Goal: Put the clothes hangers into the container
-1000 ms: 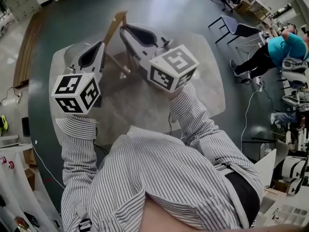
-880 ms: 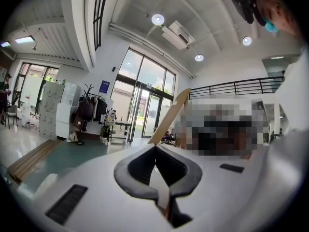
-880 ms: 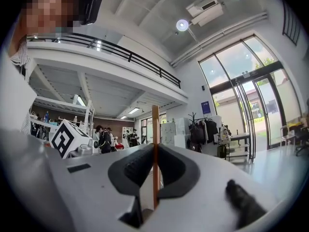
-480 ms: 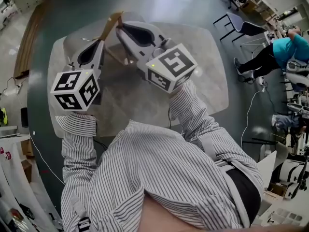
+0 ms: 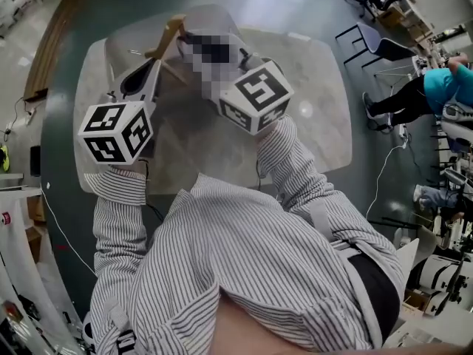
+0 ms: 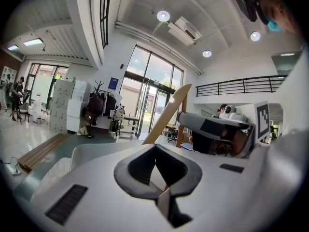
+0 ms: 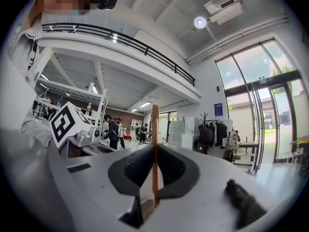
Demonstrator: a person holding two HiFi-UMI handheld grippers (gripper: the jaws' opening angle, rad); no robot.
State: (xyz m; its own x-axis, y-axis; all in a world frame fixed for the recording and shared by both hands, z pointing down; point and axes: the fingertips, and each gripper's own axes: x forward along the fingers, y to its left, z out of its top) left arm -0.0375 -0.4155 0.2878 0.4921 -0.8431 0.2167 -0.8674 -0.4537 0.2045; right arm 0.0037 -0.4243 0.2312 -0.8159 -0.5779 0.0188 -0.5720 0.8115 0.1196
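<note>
The right hand-held gripper [image 7: 155, 151] is pinching a wooden clothes hanger [image 7: 155, 122]. In the right gripper view the wood stands edge-on as a thin upright strip, caught between the two dark pads and rising above them. In the head view the hanger [image 5: 166, 34] is held up over the far left part of the pale, rounded counter [image 5: 314, 109], and its light wooden arm slants up past the gripper's tips.

The left hand-held gripper [image 6: 155, 151] has its jaws pressed together, and nothing can be seen between the pads. In the left gripper view the hanger's arm [image 6: 170, 112] rises at a slant just past the tips, but whether it touches them cannot be told. This gripper is also over the left part of the counter, on the near side of the hanger.

Each gripper carries a cube with bold black-and-white square markers. The left cube [image 5: 116, 130] is above the counter's near left edge, and the right cube [image 5: 256, 97] is over its middle. These are coded patterns, not words. A small blue sign [image 6: 113, 83] hangs beside the glass doors beyond the counter, its print too small to read.
</note>
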